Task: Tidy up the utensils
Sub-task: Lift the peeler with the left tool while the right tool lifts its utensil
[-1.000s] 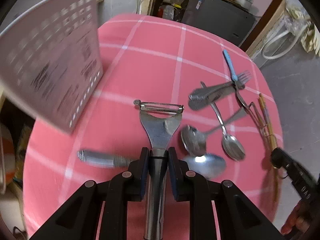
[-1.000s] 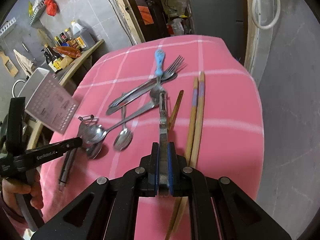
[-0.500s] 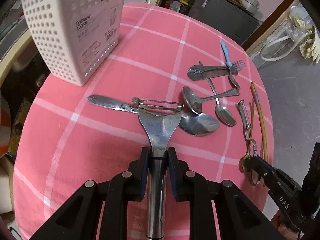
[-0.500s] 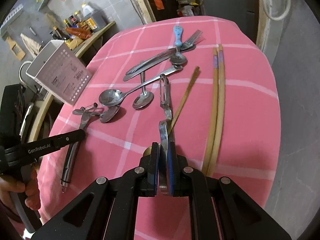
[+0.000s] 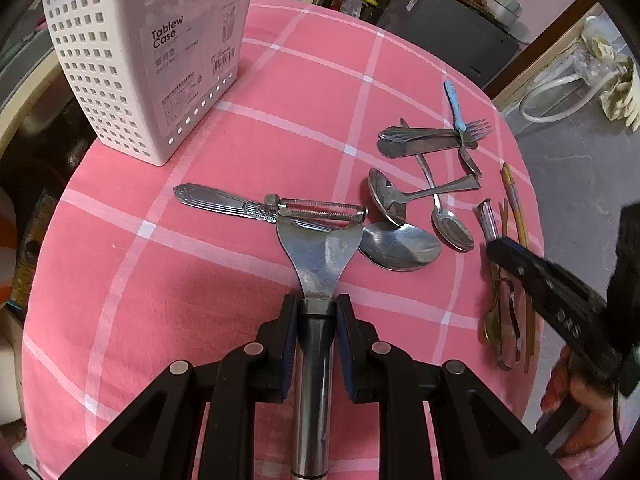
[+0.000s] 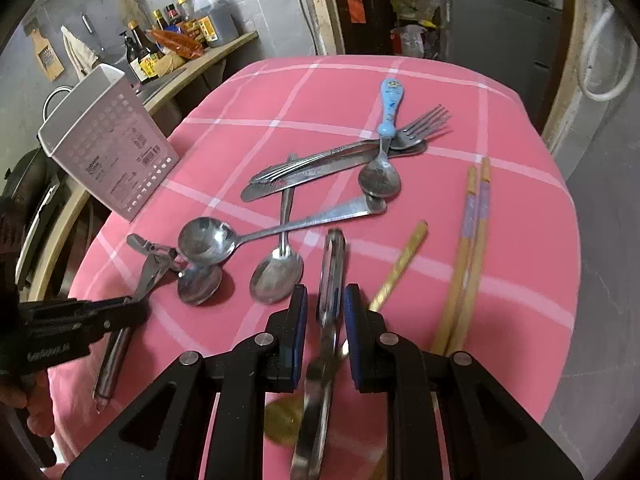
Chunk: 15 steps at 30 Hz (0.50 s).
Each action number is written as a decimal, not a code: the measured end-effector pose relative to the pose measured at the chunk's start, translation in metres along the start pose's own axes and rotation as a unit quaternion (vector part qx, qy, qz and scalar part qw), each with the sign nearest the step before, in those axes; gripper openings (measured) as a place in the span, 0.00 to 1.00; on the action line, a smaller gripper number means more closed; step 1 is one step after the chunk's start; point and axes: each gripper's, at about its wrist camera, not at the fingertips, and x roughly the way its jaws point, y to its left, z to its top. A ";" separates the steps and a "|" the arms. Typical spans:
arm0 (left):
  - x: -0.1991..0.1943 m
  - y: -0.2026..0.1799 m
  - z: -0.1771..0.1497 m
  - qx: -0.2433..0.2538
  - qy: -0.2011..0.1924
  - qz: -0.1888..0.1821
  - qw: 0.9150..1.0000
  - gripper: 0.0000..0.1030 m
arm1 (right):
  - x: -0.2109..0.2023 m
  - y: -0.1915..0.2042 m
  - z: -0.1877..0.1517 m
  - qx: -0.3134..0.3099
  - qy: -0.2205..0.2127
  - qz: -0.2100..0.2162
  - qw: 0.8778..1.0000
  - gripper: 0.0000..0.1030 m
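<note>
Your left gripper (image 5: 317,312) is clamped on the peeler (image 5: 318,248) over the pink checked tablecloth (image 5: 200,280). Your right gripper (image 6: 326,308) has its fingers apart around a second peeler (image 6: 330,276). The white basket (image 5: 140,48) stands near the table's edge; bottles (image 6: 176,36) line a shelf behind.

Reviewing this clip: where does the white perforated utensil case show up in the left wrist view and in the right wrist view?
Left wrist: the white utensil case stands upright at the upper left, on the pink checked tablecloth.
Right wrist: the case stands at the left edge of the table, middle left of the picture.
Shared landmark: the blue-handled spoon, lying across the fork at the far side of the pile.
</note>
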 end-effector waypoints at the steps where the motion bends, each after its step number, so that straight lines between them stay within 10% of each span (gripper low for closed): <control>1: 0.000 0.000 0.001 0.002 0.002 0.000 1.000 0.18 | 0.003 0.001 0.001 -0.001 0.002 0.001 1.000 0.16; 15: -0.024 0.005 -0.004 -0.008 -0.016 -0.037 0.999 0.17 | -0.029 -0.007 -0.003 0.049 -0.021 0.044 0.998 0.07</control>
